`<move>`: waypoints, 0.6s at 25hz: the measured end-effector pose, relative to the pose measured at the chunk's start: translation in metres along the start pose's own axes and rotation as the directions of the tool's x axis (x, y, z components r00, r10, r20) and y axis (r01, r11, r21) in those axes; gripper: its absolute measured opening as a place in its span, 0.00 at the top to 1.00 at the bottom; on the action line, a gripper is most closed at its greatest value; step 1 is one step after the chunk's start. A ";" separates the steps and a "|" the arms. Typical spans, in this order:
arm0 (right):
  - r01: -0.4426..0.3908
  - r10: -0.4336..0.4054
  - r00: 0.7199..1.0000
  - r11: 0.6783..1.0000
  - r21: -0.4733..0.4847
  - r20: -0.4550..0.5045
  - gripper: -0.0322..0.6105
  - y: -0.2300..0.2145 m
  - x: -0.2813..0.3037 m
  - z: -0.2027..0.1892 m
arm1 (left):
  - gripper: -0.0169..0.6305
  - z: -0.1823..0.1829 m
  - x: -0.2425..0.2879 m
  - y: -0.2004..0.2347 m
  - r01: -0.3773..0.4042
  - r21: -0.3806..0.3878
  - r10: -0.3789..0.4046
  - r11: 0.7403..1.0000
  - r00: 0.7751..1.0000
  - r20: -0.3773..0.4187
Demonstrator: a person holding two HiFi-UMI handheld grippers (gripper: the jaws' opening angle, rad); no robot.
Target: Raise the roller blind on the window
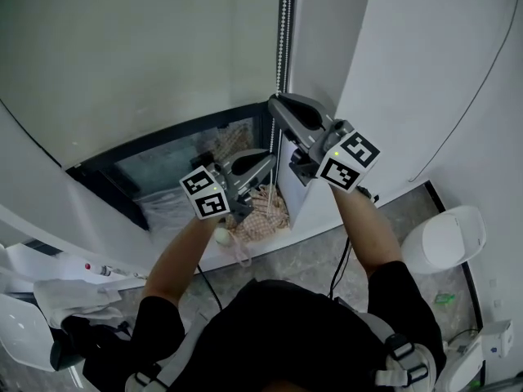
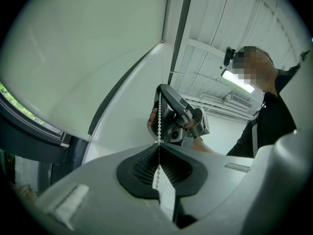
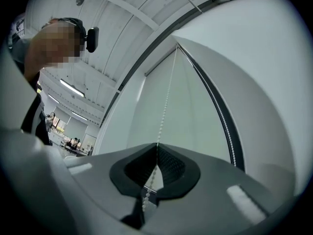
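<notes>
The pale roller blind [image 1: 139, 47] covers most of the window, its lower edge above a dark strip of glass [image 1: 176, 160]. A white bead chain [image 1: 283, 31] hangs beside it on the right. My right gripper [image 1: 276, 102] is the upper one, shut on the bead chain [image 3: 166, 99], which runs between its pads and out below. My left gripper [image 1: 268, 162] sits just underneath, shut on the same chain [image 2: 159, 114]. In the left gripper view the right gripper [image 2: 161, 88] shows directly above along the chain. A second strand [image 3: 224, 119] runs along the dark window frame.
A white wall column [image 1: 425, 72] stands right of the window. A white bin [image 1: 445, 239] sits on the floor at the right, a crumpled white cloth [image 1: 69, 292] at the left. A cable trails down by the sill [image 1: 245, 247].
</notes>
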State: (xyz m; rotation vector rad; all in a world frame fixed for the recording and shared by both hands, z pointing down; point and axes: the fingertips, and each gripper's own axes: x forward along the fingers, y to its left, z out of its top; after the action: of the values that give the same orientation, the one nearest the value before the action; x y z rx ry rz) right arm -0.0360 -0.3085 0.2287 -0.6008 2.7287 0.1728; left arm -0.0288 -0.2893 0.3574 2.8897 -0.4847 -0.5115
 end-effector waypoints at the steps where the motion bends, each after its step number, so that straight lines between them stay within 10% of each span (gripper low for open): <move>1: 0.004 -0.004 1.000 1.000 0.005 -0.009 0.94 0.000 -0.003 -0.005 | 0.96 -0.007 0.001 -0.001 0.002 0.002 -0.002 1.000 1.000 -0.011; 7: 0.060 -0.062 0.987 0.998 -0.015 -0.151 0.94 -0.003 -0.039 -0.081 | 0.96 -0.089 -0.016 0.020 -0.067 -0.056 0.057 0.996 0.987 -0.152; 12: 0.050 -0.020 0.934 0.996 0.076 -0.357 0.94 0.020 -0.088 -0.189 | 0.96 -0.204 -0.051 0.007 -0.057 -0.050 0.028 0.997 0.892 -0.451; 15: 0.066 -0.020 0.929 0.991 0.113 -0.370 0.94 0.023 -0.099 -0.204 | 0.95 -0.216 -0.063 -0.002 -0.029 -0.054 0.000 0.998 0.875 -0.483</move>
State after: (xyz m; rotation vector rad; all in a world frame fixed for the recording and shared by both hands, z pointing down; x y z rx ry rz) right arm -0.0229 -0.2884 0.4551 -0.7193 3.0524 -0.1351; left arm -0.0065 -0.2434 0.5766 2.8024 -0.3975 0.2051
